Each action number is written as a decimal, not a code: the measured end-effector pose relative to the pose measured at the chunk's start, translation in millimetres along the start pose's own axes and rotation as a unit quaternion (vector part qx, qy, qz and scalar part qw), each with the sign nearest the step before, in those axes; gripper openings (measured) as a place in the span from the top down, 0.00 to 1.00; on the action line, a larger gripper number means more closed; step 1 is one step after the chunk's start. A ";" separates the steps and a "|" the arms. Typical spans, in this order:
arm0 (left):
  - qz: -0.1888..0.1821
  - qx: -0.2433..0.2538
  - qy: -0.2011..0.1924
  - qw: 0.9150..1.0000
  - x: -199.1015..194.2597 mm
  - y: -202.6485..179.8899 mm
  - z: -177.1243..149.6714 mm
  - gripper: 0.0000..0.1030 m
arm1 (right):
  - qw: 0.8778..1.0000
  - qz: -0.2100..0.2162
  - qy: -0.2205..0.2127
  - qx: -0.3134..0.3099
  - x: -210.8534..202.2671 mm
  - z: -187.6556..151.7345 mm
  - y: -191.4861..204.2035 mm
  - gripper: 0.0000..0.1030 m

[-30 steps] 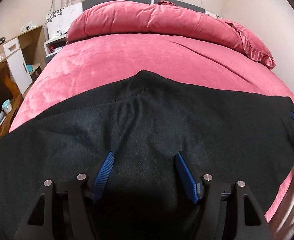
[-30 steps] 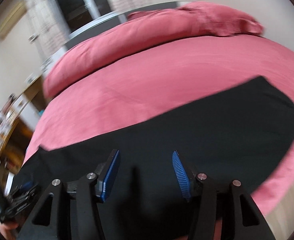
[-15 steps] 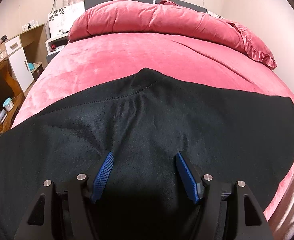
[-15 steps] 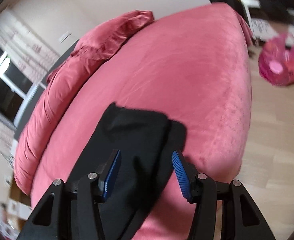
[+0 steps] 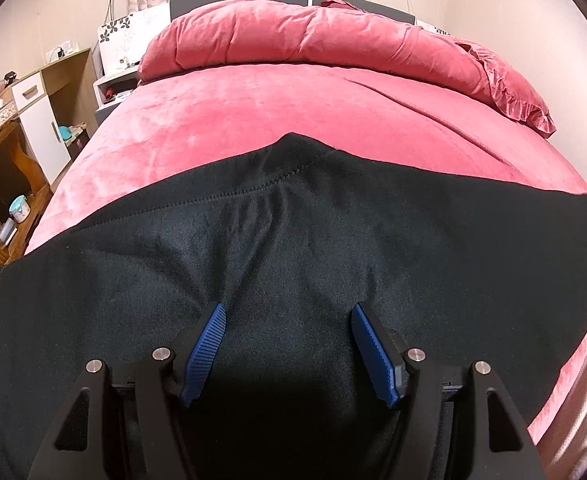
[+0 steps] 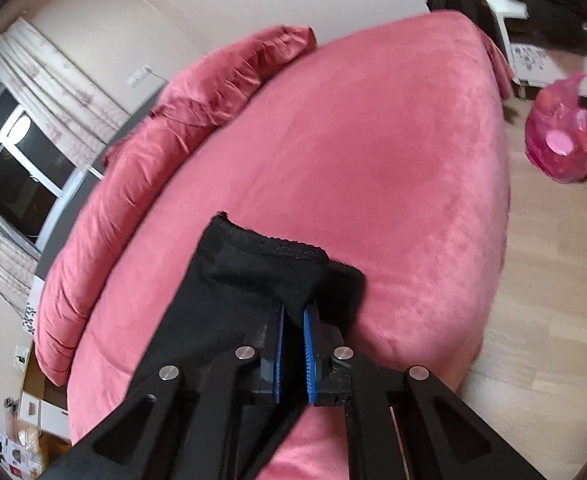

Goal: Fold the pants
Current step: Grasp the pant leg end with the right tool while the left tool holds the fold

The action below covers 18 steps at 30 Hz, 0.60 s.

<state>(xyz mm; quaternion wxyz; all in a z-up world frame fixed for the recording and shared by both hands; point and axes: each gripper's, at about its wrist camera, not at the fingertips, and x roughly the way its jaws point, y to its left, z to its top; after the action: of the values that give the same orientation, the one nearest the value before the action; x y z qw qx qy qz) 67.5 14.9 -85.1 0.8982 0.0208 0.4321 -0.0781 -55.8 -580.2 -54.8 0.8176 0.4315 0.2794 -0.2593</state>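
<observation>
Half a second earlier the right gripper (image 6: 292, 312) had its blue pads spread wide above the cloth; by this moment they had clamped together on a corner of the black pants (image 6: 253, 276), near the hemmed end of a leg. The left gripper (image 5: 287, 312) had barely shifted, its jaws released and holding nothing, poised above the middle of the garment.

The bed (image 5: 293, 112), covered in pink velvety fabric, filled most of both views. A rolled pink duvet (image 5: 313, 36) lay along the headboard end, with a frilled pink pillow (image 5: 505, 84) beside it. The pants (image 5: 293, 240) lay spread flat across the near part of the bed, a stitched seam running over the upper portion, with nothing resting on them.

Off the bed, a wooden desk with shelves (image 5: 21, 120) stood at the left, and a curtained window (image 6: 17, 176) sat behind the headboard. A pink plastic bag (image 6: 565, 136) rested on the wooden floor (image 6: 553, 280), well apart from the bed's corner.
</observation>
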 end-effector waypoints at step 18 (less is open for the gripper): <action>0.000 -0.025 -0.016 1.000 -18.6 9.3 -4.3 0.34 | 0.995 0.073 0.018 0.069 21.4 -8.2 -34.0 0.53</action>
<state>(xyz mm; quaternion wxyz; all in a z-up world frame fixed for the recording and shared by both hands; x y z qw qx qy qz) 54.3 26.8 -73.6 0.9053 -0.0024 0.4194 -0.0674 -65.1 -593.9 -92.3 0.7975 0.5108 0.2432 -0.2094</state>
